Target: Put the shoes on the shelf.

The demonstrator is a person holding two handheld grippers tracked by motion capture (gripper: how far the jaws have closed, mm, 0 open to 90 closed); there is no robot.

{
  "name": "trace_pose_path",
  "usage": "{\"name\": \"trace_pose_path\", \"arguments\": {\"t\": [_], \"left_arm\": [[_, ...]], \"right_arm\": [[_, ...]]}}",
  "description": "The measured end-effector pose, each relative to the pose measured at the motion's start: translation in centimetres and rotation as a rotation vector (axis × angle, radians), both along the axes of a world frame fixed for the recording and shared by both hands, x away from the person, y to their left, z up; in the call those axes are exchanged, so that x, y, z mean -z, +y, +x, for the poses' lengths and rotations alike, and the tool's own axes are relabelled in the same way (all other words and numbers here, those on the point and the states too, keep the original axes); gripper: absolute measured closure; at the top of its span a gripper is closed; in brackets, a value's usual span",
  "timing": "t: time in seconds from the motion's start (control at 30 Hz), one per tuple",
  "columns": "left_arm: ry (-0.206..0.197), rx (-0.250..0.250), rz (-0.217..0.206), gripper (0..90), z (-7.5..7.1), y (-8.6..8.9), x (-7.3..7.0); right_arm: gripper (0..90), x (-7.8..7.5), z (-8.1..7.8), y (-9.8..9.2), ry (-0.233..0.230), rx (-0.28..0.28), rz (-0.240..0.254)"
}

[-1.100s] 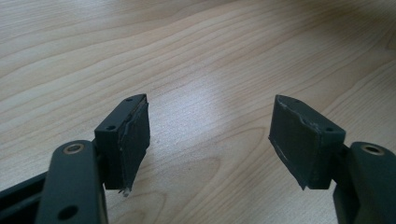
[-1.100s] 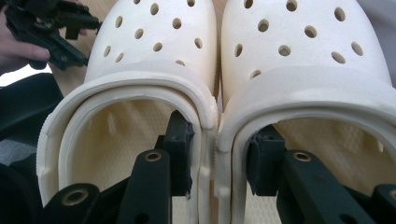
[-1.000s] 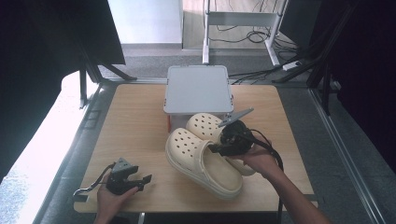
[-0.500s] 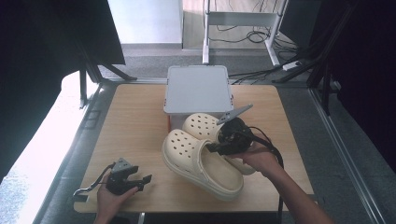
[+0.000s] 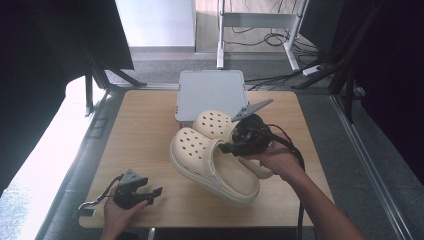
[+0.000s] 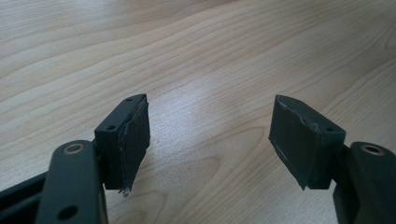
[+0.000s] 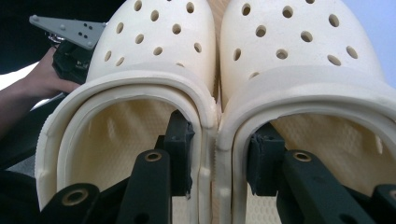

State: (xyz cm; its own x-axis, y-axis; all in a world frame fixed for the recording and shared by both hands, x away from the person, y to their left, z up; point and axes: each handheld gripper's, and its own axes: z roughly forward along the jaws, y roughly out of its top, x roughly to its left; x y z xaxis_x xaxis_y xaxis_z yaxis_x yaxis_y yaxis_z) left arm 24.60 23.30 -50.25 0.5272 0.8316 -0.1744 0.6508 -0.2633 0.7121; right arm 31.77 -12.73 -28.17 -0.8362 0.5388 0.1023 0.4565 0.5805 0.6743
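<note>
The two cream clogs (image 7: 215, 93) are gripped together by the right gripper (image 7: 219, 158) near the desk's (image 5: 145, 130) far edge, carrying remains; the left gripper (image 6: 210, 140) is open.

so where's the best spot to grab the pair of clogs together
Pinch the two inner side walls where the clogs meet, one jaw inside each opening, coming in from the heel end. The shoes lie side by side with their walls touching, so one squeeze clamps both. The right gripper already sits this way, jaws shut on those walls.
</note>
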Motion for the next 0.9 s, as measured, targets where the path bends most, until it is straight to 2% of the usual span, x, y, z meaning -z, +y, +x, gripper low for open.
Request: {"name": "trace_pose_path", "arguments": {"t": [0.23, 0.4, 0.53, 0.57, 0.9], "left_arm": [[0.002, 0.000, 0.002, 29.5, 0.0, 0.0, 0.0], [-0.001, 0.000, 0.001, 29.5, 0.0, 0.0, 0.0], [-0.002, -0.001, 0.002, 29.5, 0.0, 0.1, -0.1], [-0.002, -0.001, 0.002, 29.5, 0.0, 0.1, -0.1], [-0.005, 0.001, 0.003, 29.5, 0.0, 0.2, -0.1]], "right_arm": [[66.3, -1.0, 1.0, 0.4, -0.007, -0.005, -0.009], [66.3, -2.3, 2.6, 0.7, -0.004, 0.018, -0.020], [66.2, -2.8, 3.6, 1.0, -0.004, 0.027, -0.032], [66.2, -3.1, 4.3, 1.2, -0.002, 0.029, -0.035], [66.2, -3.4, 6.0, 1.9, -0.012, 0.054, -0.039]]}}
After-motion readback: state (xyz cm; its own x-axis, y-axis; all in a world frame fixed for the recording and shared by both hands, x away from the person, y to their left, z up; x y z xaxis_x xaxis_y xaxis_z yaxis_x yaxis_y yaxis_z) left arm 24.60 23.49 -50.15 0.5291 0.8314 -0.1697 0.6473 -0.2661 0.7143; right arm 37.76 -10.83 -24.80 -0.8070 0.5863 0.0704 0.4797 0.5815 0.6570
